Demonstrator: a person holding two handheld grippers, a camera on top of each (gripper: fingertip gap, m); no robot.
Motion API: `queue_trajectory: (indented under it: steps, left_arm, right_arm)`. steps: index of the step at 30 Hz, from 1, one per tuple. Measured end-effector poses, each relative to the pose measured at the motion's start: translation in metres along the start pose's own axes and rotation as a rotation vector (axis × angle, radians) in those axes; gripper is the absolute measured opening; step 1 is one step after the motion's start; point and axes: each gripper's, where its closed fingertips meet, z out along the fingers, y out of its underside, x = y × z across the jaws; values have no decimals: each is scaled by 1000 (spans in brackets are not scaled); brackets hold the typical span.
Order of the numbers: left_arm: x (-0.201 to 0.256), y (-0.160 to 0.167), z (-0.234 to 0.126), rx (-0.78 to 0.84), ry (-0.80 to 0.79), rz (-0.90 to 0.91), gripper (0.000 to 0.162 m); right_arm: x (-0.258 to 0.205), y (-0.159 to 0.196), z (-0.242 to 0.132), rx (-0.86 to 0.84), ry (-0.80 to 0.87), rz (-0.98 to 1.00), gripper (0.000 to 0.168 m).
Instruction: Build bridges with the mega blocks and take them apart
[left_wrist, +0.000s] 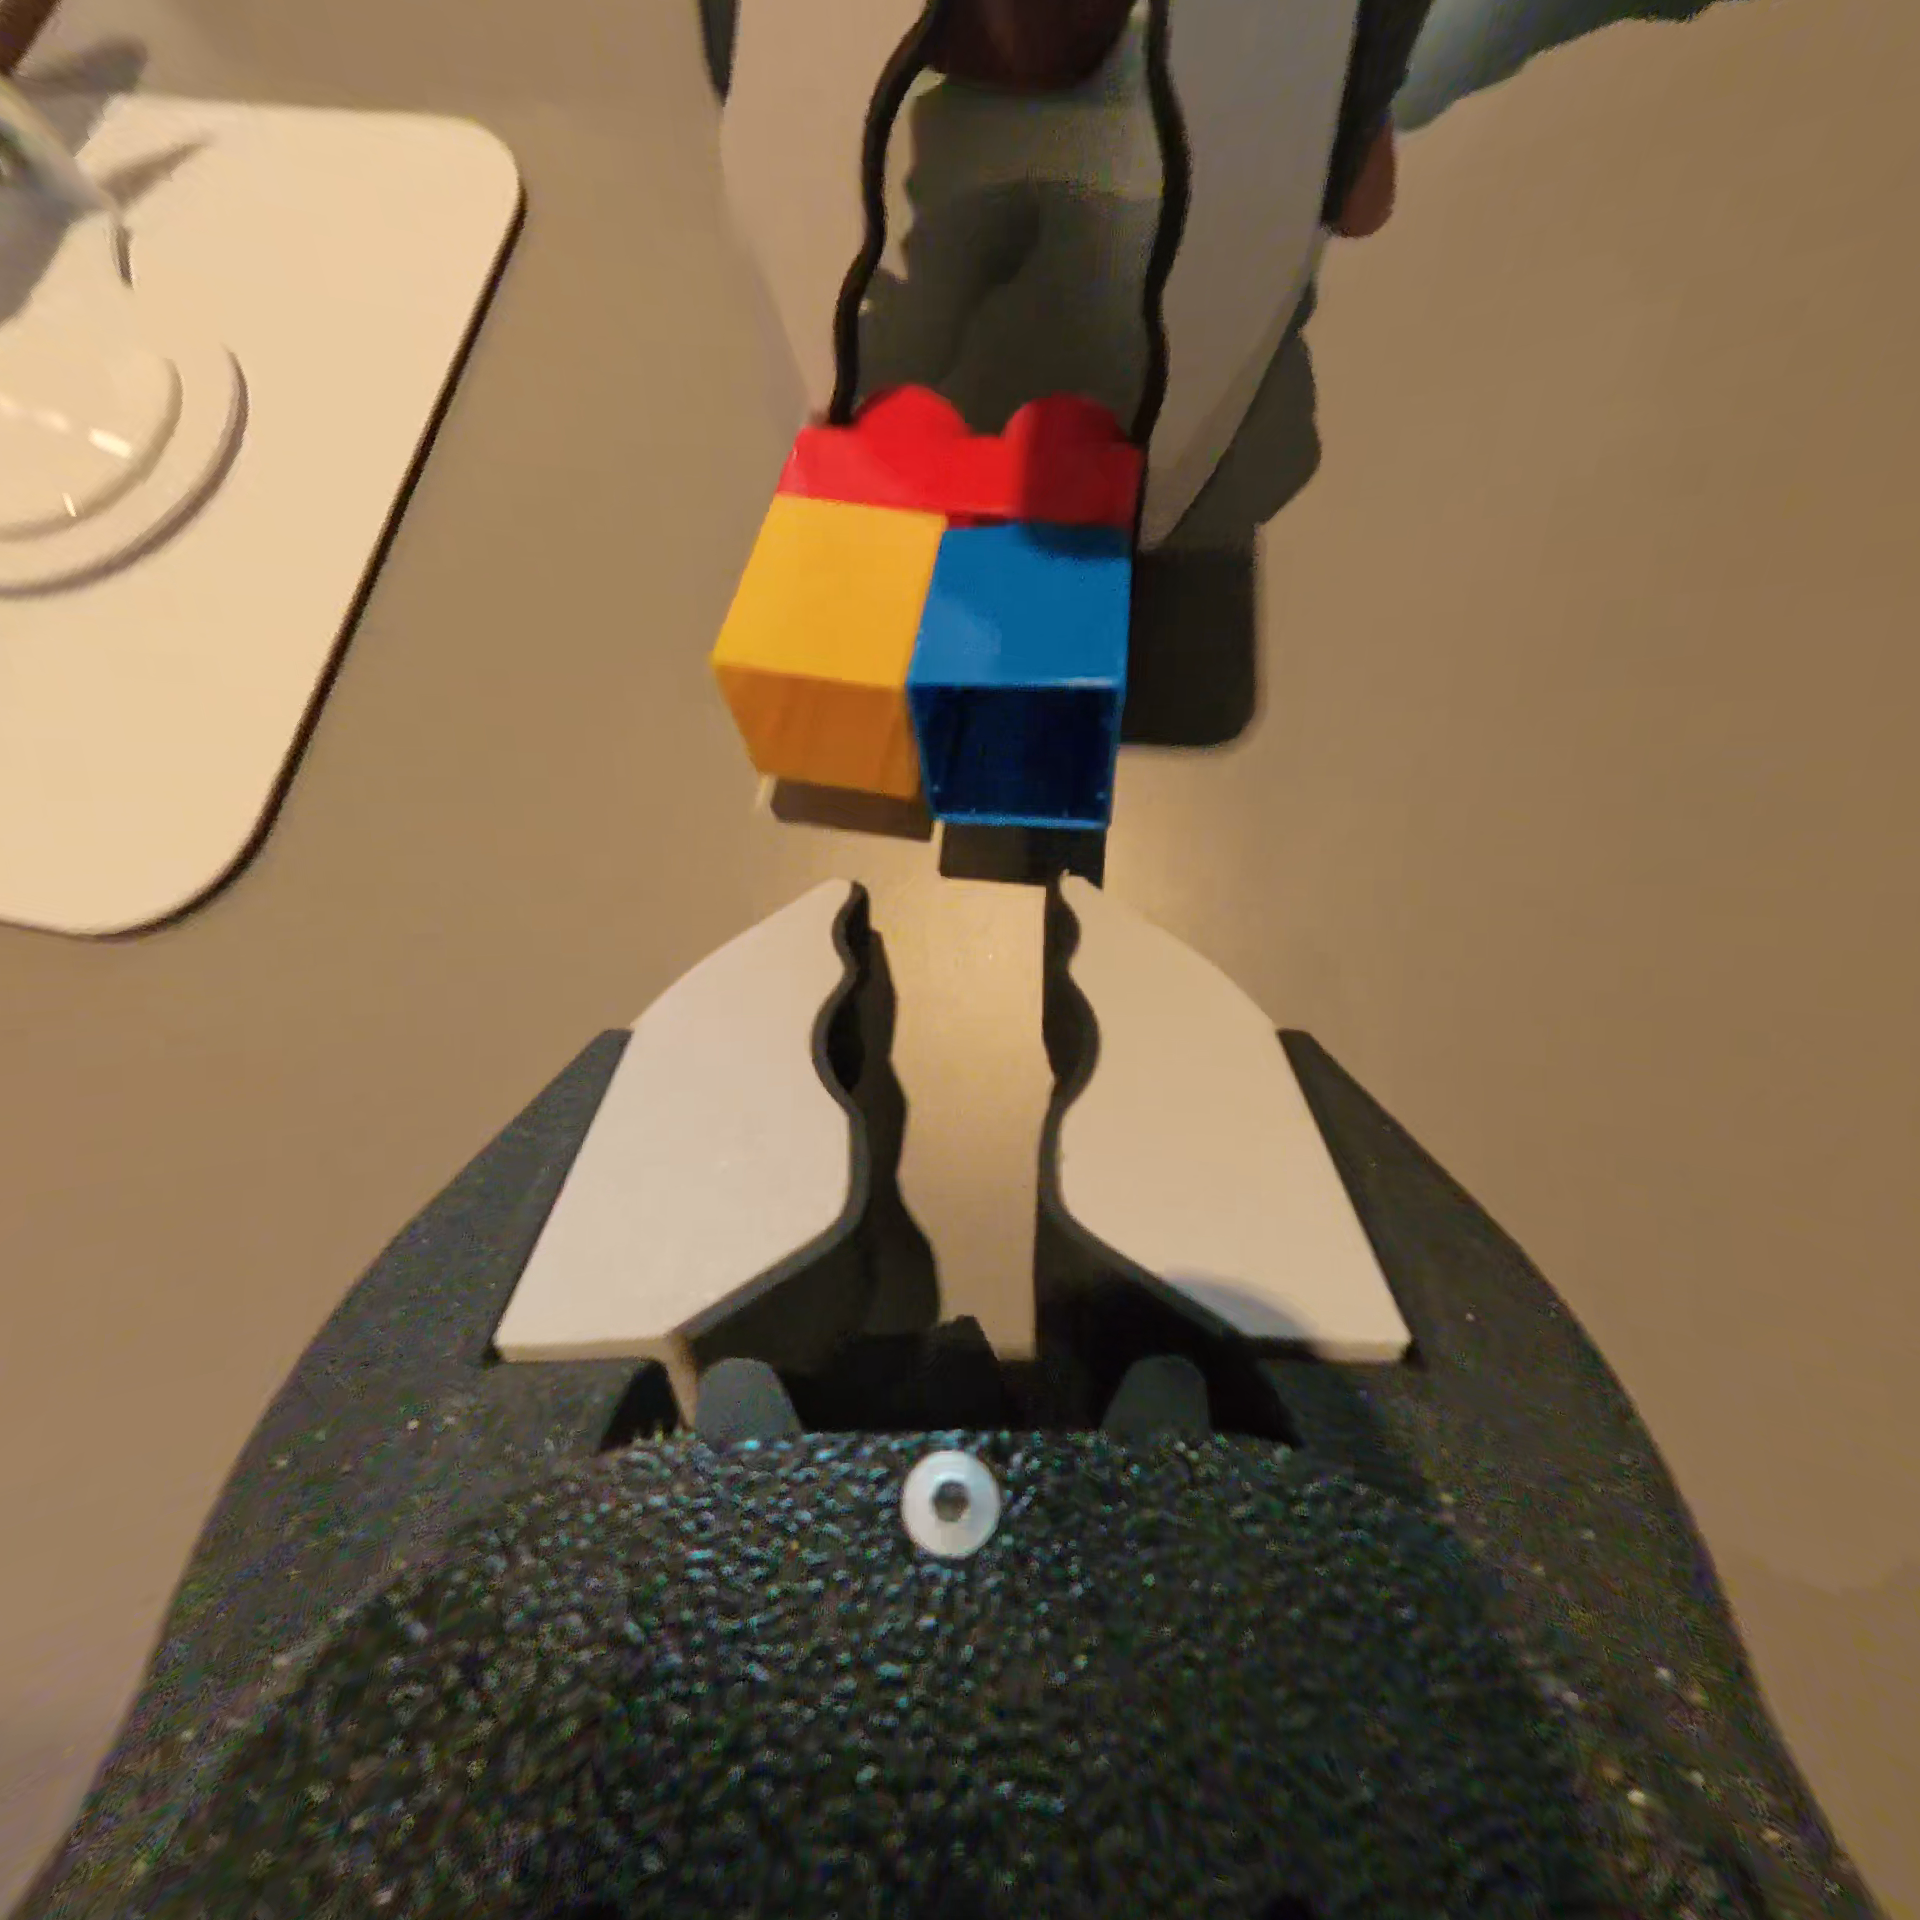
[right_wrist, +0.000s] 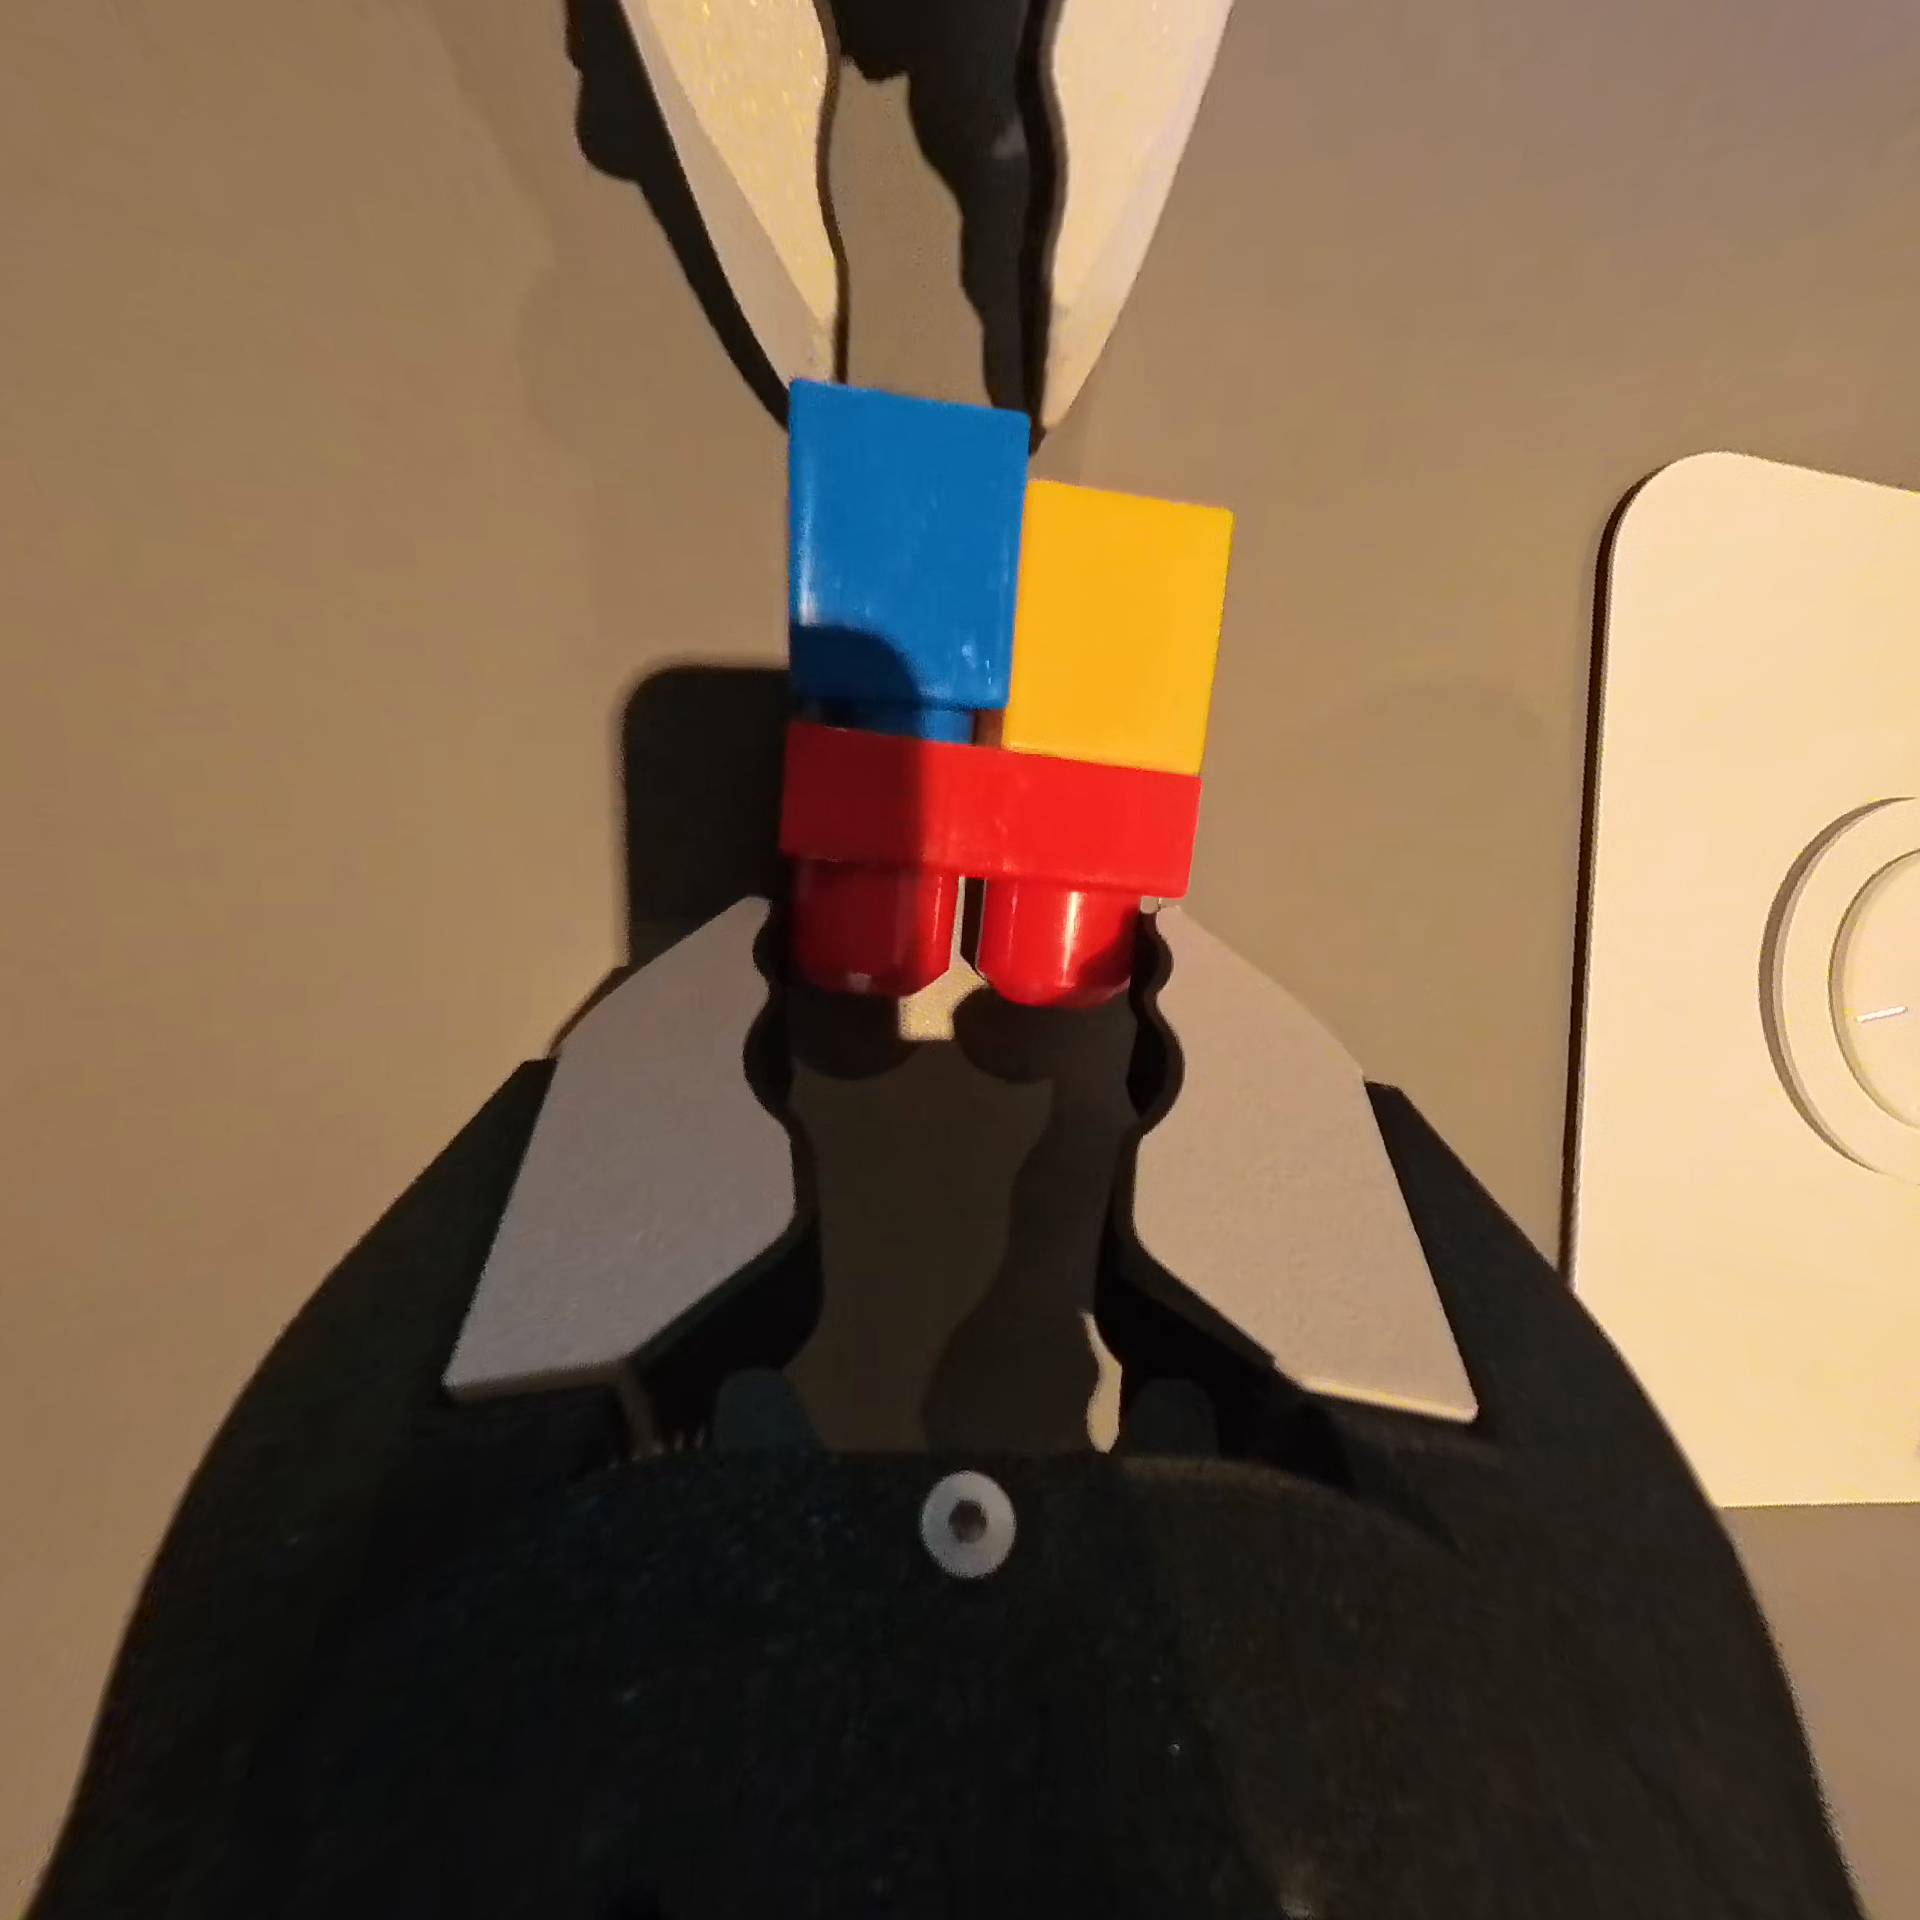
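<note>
The right gripper (right_wrist: 961, 940) clamps the red block's (right_wrist: 987, 805) studs, holding the bridge above the table (right_wrist: 312, 416). Blue (right_wrist: 904, 551) has part-lifted off; yellow (right_wrist: 1117, 623) remains seated. The left gripper (left_wrist: 961, 894), open and empty, faces blue; both legs remain to pull.

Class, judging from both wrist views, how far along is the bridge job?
Done: the bridge is built, red block spanning blue block and yellow block. In hand: the right tool grips the red block's studs, the bridge tipped sideways; the left tool waits open, near the blue block. Left: pulling all three apart.
</note>
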Motion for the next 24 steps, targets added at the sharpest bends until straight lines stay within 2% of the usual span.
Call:
queue_trajectory:
  steps: [5,10,12,14,15,21,24]
  left_arm:
    - [5,-5,-5,59,-20,-130,38]
    - [10,-28,-10,212,-51,-297,40]
    - [5,-36,-13,298,-27,-532,40]
    - [0,-39,-17,411,99,-865,39]
    - [0,-37,-17,433,137,-945,40]
    - [1,-30,-19,462,58,-1050,40]
    - [4,-33,-11,433,74,-1050,40]
  right_arm:
    - [0,0,0,-18,2,28,64]
    - [2,-3,2,15,1,82,64]
    - [3,-6,4,19,24,98,64]
    - [4,-8,6,14,57,104,64]
    - [4,-9,7,12,71,115,64]
    - [2,-15,9,33,144,178,64]
    - [1,-16,9,61,192,179,64]
